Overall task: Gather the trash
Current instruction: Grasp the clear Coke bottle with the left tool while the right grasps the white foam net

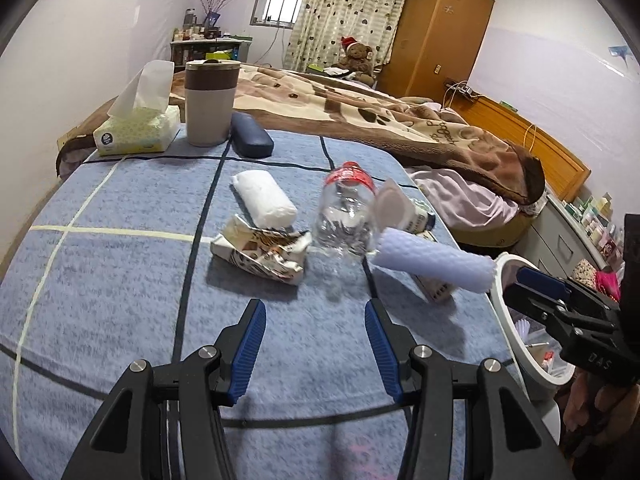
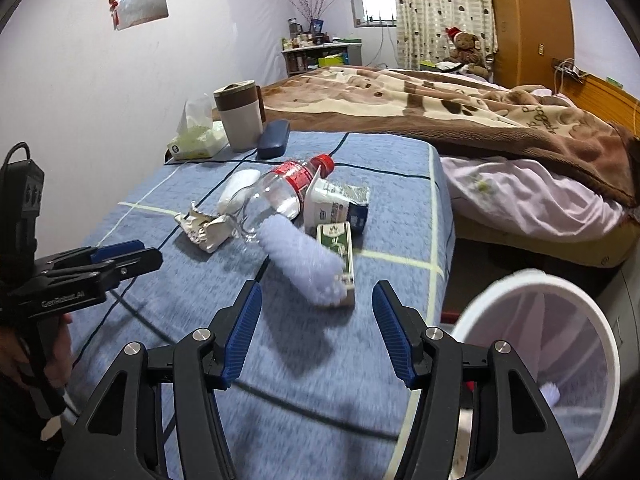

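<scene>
Trash lies in a heap on the blue surface: a foam roll [image 2: 300, 254] nearest, resting across a green carton [image 2: 339, 248], with a clear bottle [image 2: 280, 196], a milk carton [image 2: 340, 204], a crushed box [image 1: 264, 250] and a white wad [image 1: 266, 198] behind it. Just off the surface's right edge stands the white bin [image 2: 592, 320], with some waste already inside. Both tools hover short of the heap, spread and holding nothing: the right tool [image 2: 316, 328] lines up with the foam roll's near end, the left tool [image 1: 316, 344] faces the gap before the crushed box and bottle. This looks like the approach to a pick. Next, the right tool would need to reach forward, straddle the roll, pinch it gently, then swing right over the bin. The roll may shift the carton beneath it when lifted.
</scene>
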A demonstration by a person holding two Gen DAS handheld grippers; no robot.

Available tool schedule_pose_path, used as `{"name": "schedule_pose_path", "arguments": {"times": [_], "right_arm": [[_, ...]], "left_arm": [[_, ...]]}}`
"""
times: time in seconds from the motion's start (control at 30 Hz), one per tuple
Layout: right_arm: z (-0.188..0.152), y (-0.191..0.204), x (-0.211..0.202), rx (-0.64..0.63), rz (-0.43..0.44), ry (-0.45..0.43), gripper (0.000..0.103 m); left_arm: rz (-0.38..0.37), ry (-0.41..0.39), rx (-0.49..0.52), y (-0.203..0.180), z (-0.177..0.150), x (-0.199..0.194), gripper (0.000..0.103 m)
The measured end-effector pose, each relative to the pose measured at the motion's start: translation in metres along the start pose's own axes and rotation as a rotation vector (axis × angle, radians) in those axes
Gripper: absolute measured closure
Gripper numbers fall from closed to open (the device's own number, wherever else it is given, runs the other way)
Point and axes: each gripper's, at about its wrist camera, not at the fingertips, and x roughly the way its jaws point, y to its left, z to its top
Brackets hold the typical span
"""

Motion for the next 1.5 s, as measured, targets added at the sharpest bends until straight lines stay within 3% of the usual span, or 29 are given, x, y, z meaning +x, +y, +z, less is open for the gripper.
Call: {"name": "schedule_pose_path", "arguments": {"times": [0.13, 0.27, 0.47, 0.8, 0.93, 1.23, 1.33, 1.5], "right_arm": [[0.007, 0.0, 0.015, -0.015, 0.002, 0.021, 0.044], [0.007, 0.002, 0.024, -0.033, 0.015, 0.051, 0.066], [0.002, 0.006, 0.013, -0.031, 0.032, 0.037, 0.077], [-0.005, -0.008, -0.021, 0.054, 0.029, -0.047, 0.078], [-0.006, -0.021, -0.023, 0.102, 0.015, -0.064, 0.078], [-0.009, -0.04, -0.025, 0.163, -0.004, -0.086, 0.078], [-0.01, -0.046, -0.022, 0.176, -0.003, -0.086, 0.078], [-0.011, -0.054, -0.017, 0.193, -0.005, -0.079, 0.078]], "left_arm": [[-0.004, 0.005, -0.006, 0.006, 0.004, 0.007, 0.052], [-0.005, 0.012, -0.012, 0.01, 0.006, 0.014, 0.052], [-0.003, 0.013, -0.012, 0.011, 0.009, 0.017, 0.052], [-0.019, -0.003, 0.031, -0.01, 0.023, 0.014, 0.051], [-0.028, -0.002, 0.061, -0.022, 0.031, 0.021, 0.045], [-0.022, 0.022, 0.141, -0.044, 0.053, 0.056, 0.044], [-0.007, 0.031, 0.167, -0.048, 0.06, 0.072, 0.037], [0.014, 0.068, 0.174, -0.046, 0.067, 0.098, 0.037]]}}
